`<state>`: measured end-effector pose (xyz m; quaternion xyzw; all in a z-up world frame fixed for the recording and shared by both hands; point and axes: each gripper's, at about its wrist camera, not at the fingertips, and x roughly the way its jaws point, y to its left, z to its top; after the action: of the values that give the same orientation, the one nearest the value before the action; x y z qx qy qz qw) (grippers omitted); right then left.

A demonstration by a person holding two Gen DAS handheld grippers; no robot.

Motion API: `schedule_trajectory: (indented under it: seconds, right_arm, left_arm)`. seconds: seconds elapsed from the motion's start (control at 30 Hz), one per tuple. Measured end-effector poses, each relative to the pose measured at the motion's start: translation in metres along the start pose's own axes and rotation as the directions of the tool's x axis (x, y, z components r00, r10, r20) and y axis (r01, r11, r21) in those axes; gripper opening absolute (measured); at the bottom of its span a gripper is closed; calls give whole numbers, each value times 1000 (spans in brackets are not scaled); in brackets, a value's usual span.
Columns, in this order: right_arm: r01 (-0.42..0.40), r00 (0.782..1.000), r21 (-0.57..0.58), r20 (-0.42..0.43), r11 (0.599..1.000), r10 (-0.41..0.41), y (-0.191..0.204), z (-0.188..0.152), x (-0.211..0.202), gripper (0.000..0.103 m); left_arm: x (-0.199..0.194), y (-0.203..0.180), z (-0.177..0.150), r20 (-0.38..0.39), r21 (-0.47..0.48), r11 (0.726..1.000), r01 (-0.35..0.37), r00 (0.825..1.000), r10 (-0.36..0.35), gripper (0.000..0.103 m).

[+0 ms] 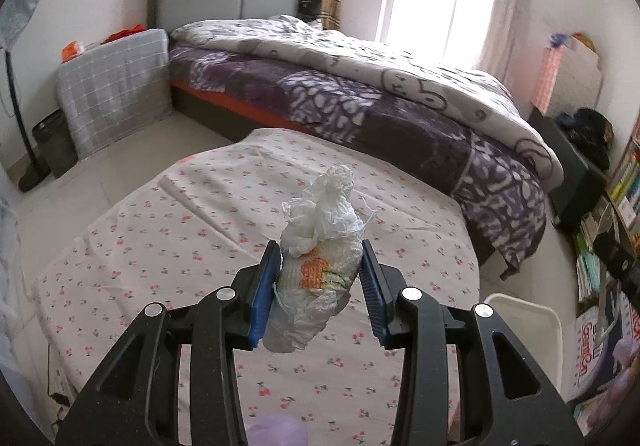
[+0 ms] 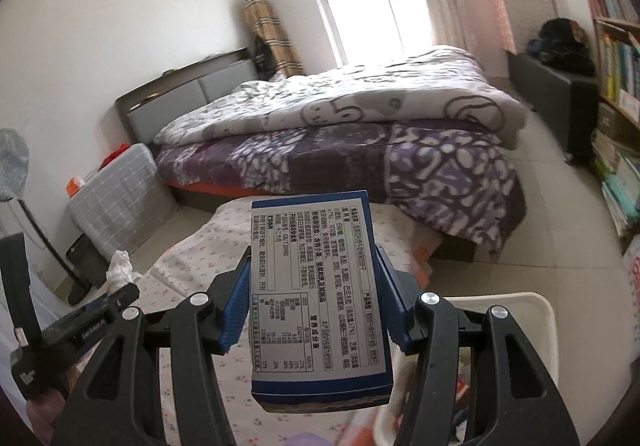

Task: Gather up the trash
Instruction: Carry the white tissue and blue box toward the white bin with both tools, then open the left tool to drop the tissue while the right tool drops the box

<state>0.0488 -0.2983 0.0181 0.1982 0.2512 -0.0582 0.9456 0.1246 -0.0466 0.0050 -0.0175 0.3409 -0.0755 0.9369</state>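
Crumpled white paper wad [image 1: 318,266] is clamped in the left gripper [image 1: 320,278] above the cherry-print cloth [image 1: 160,230]. Right gripper [image 2: 314,278] grasps a blue printed cardboard box [image 2: 316,286] near the white plastic bin [image 2: 548,322].

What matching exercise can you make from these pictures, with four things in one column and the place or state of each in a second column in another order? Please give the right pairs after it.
Things:
1. crumpled white wrapper
2. blue box
3. white bin
4. patterned quilt

Places or states:
A. on the bed by the window
B. clamped in the right claw, printed label facing the camera
C. on the floor to the right of the floral cloth
D. clamped in the left claw

Pairs: 1-D, 2-B, 3-C, 4-A
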Motion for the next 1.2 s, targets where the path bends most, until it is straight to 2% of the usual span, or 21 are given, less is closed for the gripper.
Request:
schedule_trajectory:
  seconds: [0.4, 0.47, 0.57, 0.67, 0.97, 1.2]
  right_arm:
    - [143, 990, 59, -20, 988, -142, -62, 0, -23, 57]
    - [168, 986, 68, -8, 983, -168, -70, 2, -29, 69]
    - [208, 978, 87, 17, 974, -210, -84, 5, -40, 76]
    - [247, 967, 112, 33, 963, -252, -96, 7, -49, 86]
    - [290, 948, 223, 64, 931, -311, -135, 17, -72, 89]
    - [303, 932, 299, 105, 905, -346, -159, 21, -95, 91]
  left_arm:
    - [9, -58, -16, -40, 81, 994, 77, 996, -74, 38]
    - [10, -69, -20, -57, 83, 991, 104, 993, -99, 38]
    - [10, -86, -24, -75, 94, 986, 139, 988, -132, 38]
    - [8, -111, -31, -84, 135, 975, 174, 983, -164, 38]
    - [7, -173, -59, -136, 246, 938, 246, 966, -218, 39]
    - [9, -228, -73, -200, 285, 901, 327, 940, -278, 39]
